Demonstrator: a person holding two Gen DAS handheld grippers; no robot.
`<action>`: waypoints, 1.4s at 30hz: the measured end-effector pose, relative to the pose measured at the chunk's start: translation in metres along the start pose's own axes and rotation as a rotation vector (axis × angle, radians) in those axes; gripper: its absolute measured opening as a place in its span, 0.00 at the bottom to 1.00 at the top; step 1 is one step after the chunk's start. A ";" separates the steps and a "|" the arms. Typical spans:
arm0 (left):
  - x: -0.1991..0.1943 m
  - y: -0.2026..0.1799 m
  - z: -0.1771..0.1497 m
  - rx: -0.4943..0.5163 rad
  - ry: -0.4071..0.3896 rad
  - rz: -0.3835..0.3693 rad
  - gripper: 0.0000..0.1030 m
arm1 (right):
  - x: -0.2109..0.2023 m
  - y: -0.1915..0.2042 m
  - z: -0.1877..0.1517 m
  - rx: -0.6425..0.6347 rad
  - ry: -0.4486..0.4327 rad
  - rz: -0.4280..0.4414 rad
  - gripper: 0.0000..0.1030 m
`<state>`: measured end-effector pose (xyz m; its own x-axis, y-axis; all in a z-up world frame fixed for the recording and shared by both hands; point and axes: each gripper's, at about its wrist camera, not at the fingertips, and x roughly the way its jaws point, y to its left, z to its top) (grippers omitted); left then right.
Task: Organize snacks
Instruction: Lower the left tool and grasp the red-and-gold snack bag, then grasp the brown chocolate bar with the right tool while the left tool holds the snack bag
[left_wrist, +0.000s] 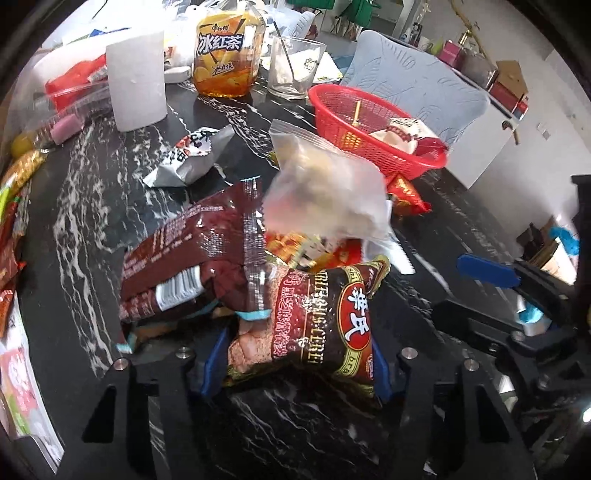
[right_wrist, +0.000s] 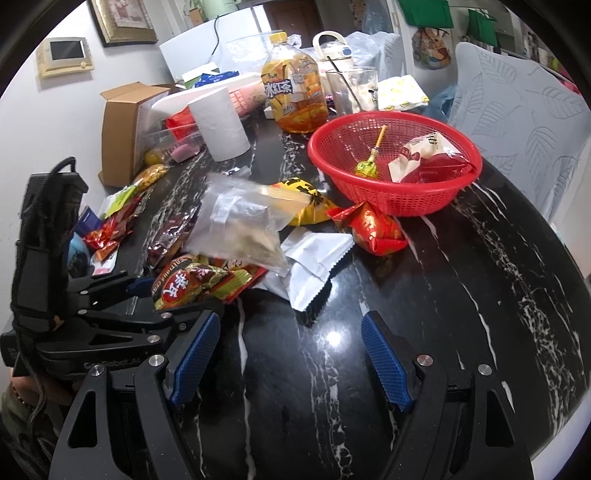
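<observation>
My left gripper is shut on a dark red cereal packet with a red oval logo; both blue pads press on its sides. It lies at the near end of a snack pile on the black marble table. In the right wrist view the same packet sits in the left gripper at the left. A clear zip bag of beige bits tops the pile. My right gripper stands open over bare table, nothing between its pads. The red basket holds a lollipop and a white-and-red packet.
A long brown packet, a silver packet, a yellow packet and a red-gold packet lie loose. Behind stand an iced tea bottle, a paper roll, a glass and a cardboard box. A pale chair backs the basket.
</observation>
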<state>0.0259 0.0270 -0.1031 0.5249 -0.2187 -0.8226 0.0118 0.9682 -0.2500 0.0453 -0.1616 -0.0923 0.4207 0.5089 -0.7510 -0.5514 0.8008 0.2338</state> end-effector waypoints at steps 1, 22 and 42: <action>-0.003 0.000 -0.002 -0.013 0.001 -0.018 0.59 | 0.000 0.000 0.000 -0.001 0.001 0.000 0.77; -0.091 0.008 -0.029 -0.113 -0.171 -0.011 0.59 | -0.002 0.042 0.008 -0.109 0.004 0.095 0.77; -0.107 0.057 -0.047 -0.240 -0.205 0.127 0.59 | 0.020 0.089 0.013 -0.241 0.033 0.177 0.77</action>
<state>-0.0695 0.0995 -0.0537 0.6698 -0.0456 -0.7411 -0.2527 0.9246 -0.2852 0.0138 -0.0758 -0.0781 0.2811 0.6203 -0.7322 -0.7707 0.6006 0.2130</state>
